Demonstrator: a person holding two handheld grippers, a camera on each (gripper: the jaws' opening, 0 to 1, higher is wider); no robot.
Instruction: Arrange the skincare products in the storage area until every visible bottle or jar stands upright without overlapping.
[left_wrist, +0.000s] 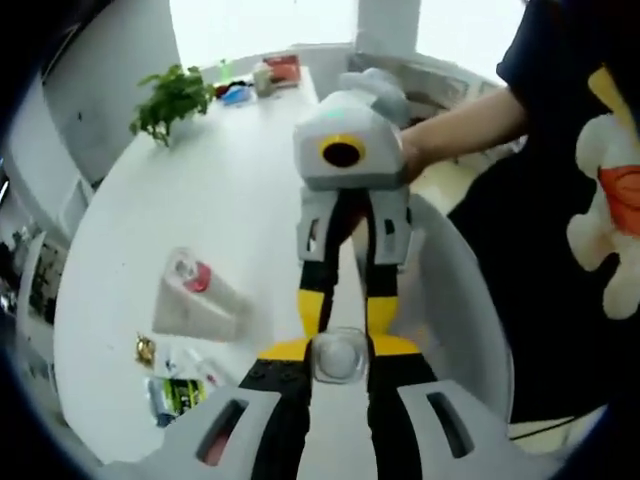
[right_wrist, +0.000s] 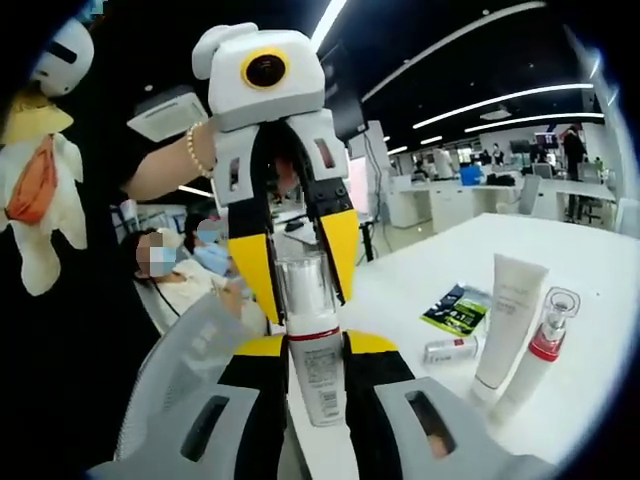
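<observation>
Item held between both grippers: a white pump bottle (right_wrist: 312, 350) with a clear cap and a red band, lifted above the white tabletop (left_wrist: 230, 210). Right gripper (right_wrist: 315, 385): its fingers are clamped on the bottle's lower body. Left gripper (left_wrist: 340, 385): its fingers close on the clear cap end, seen end-on in the left gripper view as a round transparent disc (left_wrist: 338, 357). The two tools face each other along the bottle's length, which looks like a handover or a re-grip meant to turn the bottle so it can be set down upright. Standing on the tabletop: a white squeeze tube (right_wrist: 507, 315) resting on its cap, and just beside it a clear, red-collared pump bottle (right_wrist: 540, 345), both upright and not overlapping. Lying flat nearby: a small white tube (right_wrist: 450, 349) and a green-and-black sachet (right_wrist: 455, 308). Far end of the tabletop: a potted green plant (left_wrist: 170, 98). Judgement: the held bottle is yet to be placed.
</observation>
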